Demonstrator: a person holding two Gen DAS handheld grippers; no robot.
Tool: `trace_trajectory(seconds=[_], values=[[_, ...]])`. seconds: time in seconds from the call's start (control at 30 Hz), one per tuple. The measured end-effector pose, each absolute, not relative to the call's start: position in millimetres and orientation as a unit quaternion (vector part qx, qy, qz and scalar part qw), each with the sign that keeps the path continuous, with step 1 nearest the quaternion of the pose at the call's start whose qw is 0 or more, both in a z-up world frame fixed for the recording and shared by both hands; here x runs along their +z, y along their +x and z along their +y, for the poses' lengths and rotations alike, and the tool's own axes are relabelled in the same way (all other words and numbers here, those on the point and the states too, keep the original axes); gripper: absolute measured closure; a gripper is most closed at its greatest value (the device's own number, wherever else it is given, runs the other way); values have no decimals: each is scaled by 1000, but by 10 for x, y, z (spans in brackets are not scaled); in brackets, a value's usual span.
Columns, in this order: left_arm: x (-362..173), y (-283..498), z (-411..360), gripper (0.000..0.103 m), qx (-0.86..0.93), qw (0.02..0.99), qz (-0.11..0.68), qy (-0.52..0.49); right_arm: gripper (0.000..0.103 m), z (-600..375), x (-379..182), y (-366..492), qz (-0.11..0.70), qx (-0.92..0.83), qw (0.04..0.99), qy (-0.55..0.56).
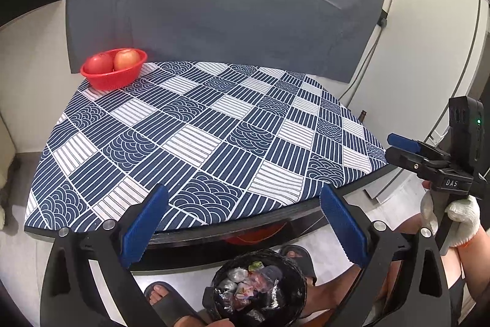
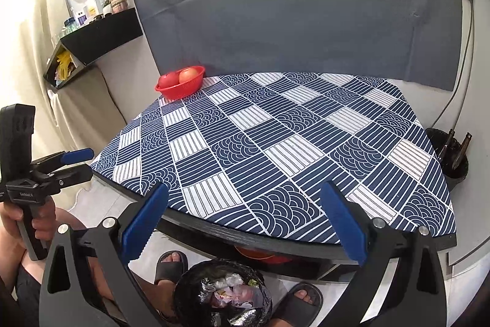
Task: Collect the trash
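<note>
Both my grippers, left gripper (image 1: 243,230) and right gripper (image 2: 245,224), hold fingers wide apart, gripping nothing, above the trash bin (image 1: 298,273) before the worktop (image 1: 199,143).

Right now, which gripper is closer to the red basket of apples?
Left. The left gripper is toward the table's left side, the side where the red basket sits at the far corner. The right gripper is further right, farther off.

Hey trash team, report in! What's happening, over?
Left gripper open, empty. Right gripper open, empty. Trash bin on floor, wrappers inside. Table shows only the red fruit basket.
</note>
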State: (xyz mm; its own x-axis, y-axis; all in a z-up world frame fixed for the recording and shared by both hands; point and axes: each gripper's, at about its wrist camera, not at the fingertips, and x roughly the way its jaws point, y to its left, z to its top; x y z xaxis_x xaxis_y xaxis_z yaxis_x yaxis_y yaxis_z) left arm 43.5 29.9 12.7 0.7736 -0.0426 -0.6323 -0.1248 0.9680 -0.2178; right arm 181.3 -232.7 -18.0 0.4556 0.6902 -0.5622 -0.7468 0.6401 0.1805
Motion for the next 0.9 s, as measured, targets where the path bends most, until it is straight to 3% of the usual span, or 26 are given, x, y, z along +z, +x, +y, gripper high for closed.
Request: trace_trajectory(seconds=[0.9], values=[[90, 474, 241, 7, 16, 932, 342, -123, 5, -2363, -179, 1830, 313, 412, 855, -40]])
